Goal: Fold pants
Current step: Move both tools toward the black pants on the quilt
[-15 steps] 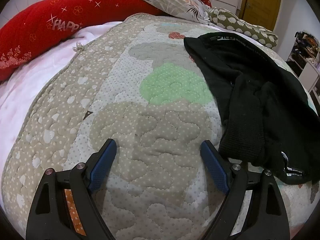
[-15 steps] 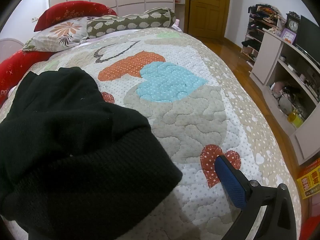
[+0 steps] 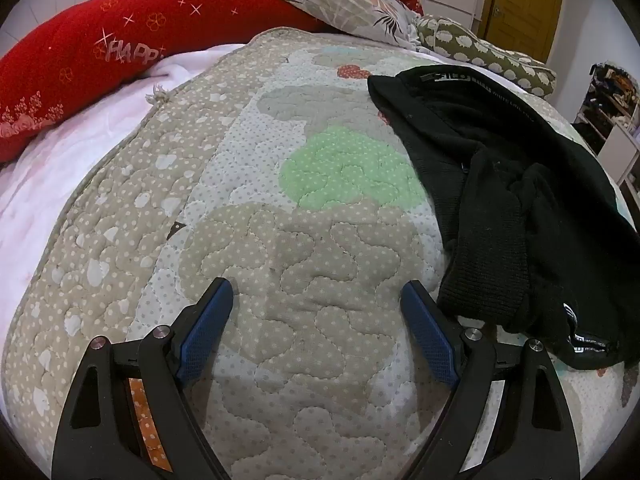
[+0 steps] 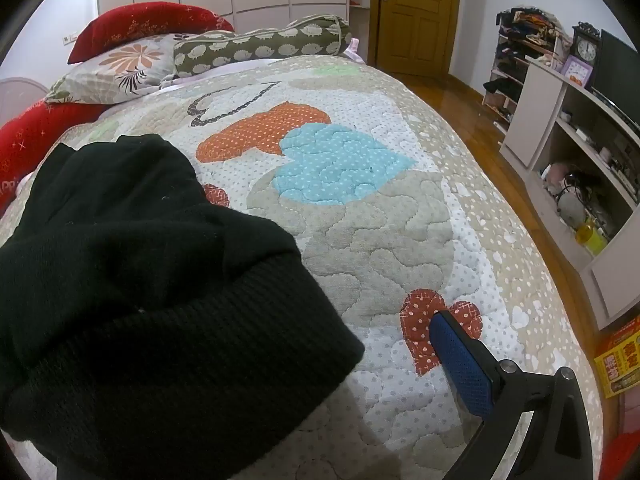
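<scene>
Black knit pants (image 3: 500,200) lie in a loose, crumpled heap on the bed, bunched rather than flat, with a ribbed cuff at the near end and a printed elastic waistband at the far end. In the right wrist view the pants (image 4: 140,280) fill the lower left of the frame, their ribbed hem close to the lens and covering the left finger of the right gripper (image 4: 304,364). Only that gripper's right finger shows, a blue textured pad on a black arm; its jaws stand fully apart and the pad presses on nothing. The left gripper (image 3: 316,300) is released as well, its two blue pads spread wide over bare quilt, with the pants just beside its right finger. Underneath is a quilted bedspread (image 3: 280,280) of dotted beige fabric, stitched in wavy puzzle-like lines, with appliqué patches in green, orange, blue and red. Beyond it lie a red bolster (image 3: 100,56), a floral pillow (image 4: 116,68) and an olive patterned bolster (image 4: 260,44). A wooden door (image 4: 416,12) and open white shelving (image 4: 568,152) stand off to the right.
</scene>
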The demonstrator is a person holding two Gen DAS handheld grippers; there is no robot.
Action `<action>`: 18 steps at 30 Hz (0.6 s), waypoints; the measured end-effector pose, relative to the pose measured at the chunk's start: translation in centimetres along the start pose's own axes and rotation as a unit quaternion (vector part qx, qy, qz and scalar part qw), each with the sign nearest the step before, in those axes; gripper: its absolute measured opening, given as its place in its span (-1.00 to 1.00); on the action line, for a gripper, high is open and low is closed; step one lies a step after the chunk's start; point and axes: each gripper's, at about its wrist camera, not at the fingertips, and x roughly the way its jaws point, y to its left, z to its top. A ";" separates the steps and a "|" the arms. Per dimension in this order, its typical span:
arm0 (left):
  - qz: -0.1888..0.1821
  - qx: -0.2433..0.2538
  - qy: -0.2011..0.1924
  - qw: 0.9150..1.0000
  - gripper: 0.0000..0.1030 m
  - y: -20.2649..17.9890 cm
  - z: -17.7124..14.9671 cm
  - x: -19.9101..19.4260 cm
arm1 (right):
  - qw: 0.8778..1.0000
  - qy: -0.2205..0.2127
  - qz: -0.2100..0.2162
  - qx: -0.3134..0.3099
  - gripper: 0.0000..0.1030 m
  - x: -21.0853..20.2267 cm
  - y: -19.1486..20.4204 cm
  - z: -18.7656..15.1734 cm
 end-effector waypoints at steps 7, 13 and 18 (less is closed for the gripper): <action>-0.003 -0.006 0.029 1.000 0.69 0.1 0.6 -0.4 | 1.000 0.001 -0.002 -0.003 1.00 0.3 -0.1 0.1; -0.065 -0.070 0.012 0.995 0.68 0.7 -0.3 -5.2 | 0.999 0.038 0.022 0.003 1.00 -1.3 -0.2 -0.3; -0.087 -0.072 -0.006 0.994 0.68 -0.3 -0.8 -8.2 | 0.995 0.029 0.083 0.047 1.00 -6.6 -1.4 -3.6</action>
